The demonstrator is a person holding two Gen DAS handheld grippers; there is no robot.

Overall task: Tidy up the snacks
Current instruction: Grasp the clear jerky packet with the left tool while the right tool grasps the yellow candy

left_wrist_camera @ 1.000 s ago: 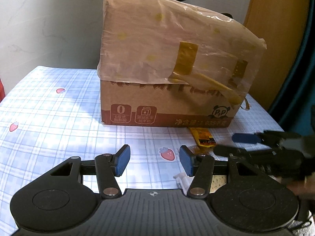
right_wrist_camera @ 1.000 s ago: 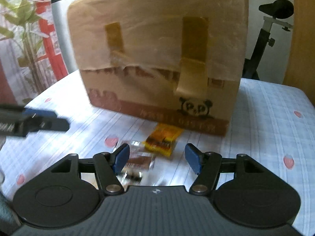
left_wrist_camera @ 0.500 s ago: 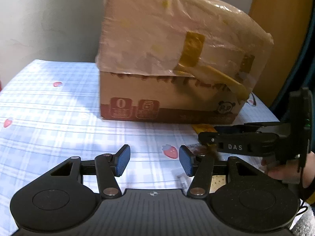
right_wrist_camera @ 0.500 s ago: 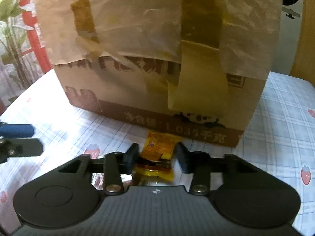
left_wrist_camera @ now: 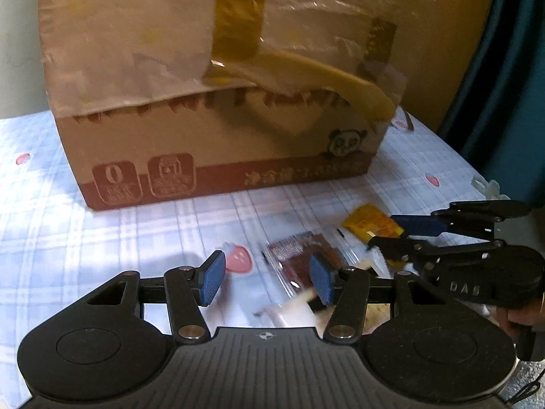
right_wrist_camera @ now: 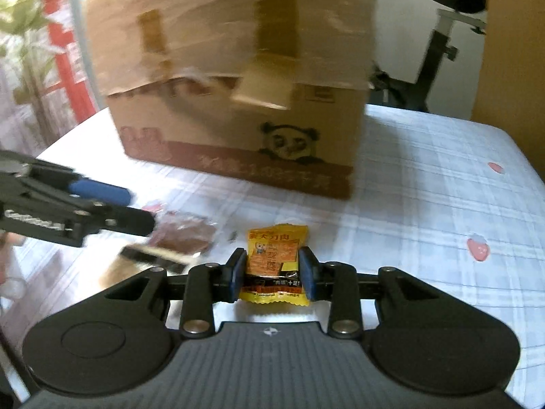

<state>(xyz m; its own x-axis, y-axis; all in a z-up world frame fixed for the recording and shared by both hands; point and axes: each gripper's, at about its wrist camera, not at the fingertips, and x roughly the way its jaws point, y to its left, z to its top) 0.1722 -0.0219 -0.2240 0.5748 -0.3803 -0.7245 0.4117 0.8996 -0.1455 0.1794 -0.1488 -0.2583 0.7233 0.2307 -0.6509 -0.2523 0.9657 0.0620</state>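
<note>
Two views, taken in turn. Over my left gripper [left_wrist_camera: 266, 278], whose blue pads stand about half apart with nothing between them, I see a red-brown snack packet [left_wrist_camera: 299, 252] lying flat on the tablecloth [left_wrist_camera: 102, 238], its near end hidden behind my right-hand pad. Beyond it lies the yellow snack packet [left_wrist_camera: 371, 225], pinched in my right gripper [left_wrist_camera: 391, 230], which reaches in from the right edge. A large cardboard box [left_wrist_camera: 218, 109] draped with torn plastic film and yellowed tape stands close behind the snacks and blocks most of the far side; a pale wall shows at left, a wooden panel at right. Over my right gripper [right_wrist_camera: 272, 274], the jaws have just been closing and both pads now press the sides of the yellow snack packet [right_wrist_camera: 274, 255], which sits upright between them above the blue-checked, strawberry-printed cloth [right_wrist_camera: 425, 204]. My left gripper [right_wrist_camera: 126, 208] comes in from the left, just beside the red-brown packet [right_wrist_camera: 185, 235]. Only this view shows an exercise bike [right_wrist_camera: 439, 34] behind the box [right_wrist_camera: 231, 85], and a leafy plant [right_wrist_camera: 24, 24] beside red bars at left.
</note>
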